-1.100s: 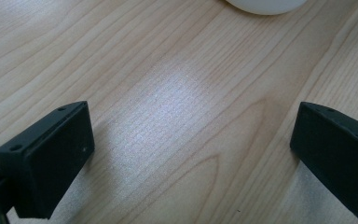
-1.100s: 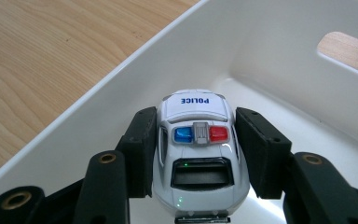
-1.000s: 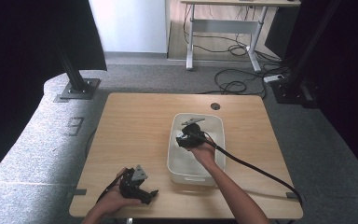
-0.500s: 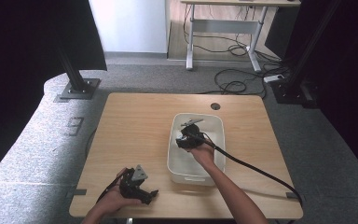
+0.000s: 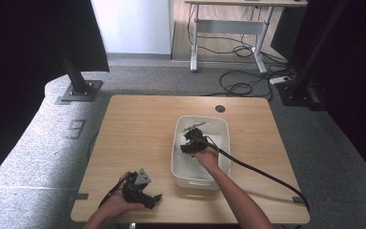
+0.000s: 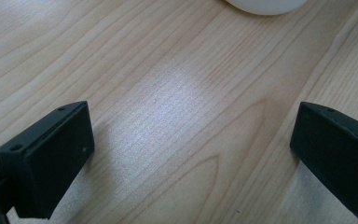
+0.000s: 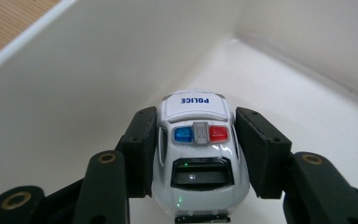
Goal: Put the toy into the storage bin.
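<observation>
A: What does the right gripper (image 7: 196, 154) hold?
B: A white toy police car (image 7: 198, 158), clamped between both jaws, roof lights up, inside the white bin (image 7: 307, 107) whose walls rise just ahead.
A: And the left gripper (image 6: 191, 154)?
B: Jaws wide apart over bare wooden table (image 6: 177, 107); the bin's rim lies beyond.

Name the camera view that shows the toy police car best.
The right gripper view: the small white toy police car sits close up between the right tool's pads, lettering readable. In the high view it cannot be made out inside the white plastic bin.
</observation>
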A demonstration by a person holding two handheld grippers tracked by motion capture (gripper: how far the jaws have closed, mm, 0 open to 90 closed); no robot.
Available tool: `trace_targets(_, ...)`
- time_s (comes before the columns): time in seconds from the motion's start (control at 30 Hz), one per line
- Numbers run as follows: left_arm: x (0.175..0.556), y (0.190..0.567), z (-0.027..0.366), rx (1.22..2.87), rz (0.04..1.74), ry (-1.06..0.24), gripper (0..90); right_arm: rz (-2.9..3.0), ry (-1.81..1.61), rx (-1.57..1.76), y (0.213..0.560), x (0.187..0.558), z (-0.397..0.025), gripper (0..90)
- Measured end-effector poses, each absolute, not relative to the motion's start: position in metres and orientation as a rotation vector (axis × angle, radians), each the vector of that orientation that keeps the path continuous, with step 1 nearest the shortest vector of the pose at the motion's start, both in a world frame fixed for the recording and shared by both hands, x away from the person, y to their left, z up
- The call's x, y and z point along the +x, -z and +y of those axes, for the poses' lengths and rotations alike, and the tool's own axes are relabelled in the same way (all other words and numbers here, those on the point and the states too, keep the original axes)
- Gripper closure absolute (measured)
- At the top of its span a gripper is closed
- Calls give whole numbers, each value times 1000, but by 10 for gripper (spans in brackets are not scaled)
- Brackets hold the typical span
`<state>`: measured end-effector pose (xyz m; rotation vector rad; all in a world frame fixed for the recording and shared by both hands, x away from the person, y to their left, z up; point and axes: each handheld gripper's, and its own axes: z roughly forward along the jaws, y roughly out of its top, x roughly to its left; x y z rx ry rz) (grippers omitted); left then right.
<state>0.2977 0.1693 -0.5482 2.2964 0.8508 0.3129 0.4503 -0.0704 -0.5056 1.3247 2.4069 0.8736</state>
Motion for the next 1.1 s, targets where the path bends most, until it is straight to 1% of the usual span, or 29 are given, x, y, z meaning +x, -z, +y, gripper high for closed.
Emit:
trace_targets(0.7,298,548,169,2297,849,-312,0,2441,-886,1381,514,455,-69,495)
trace_targets(0.87,298,548,169,2298,851,-313,0,2437,-908,1377,514,454,-69,439)
trace_targets(1.1,298,548,169,2296,852,-313,0,2432,-938,1342,506,448,-71,405)
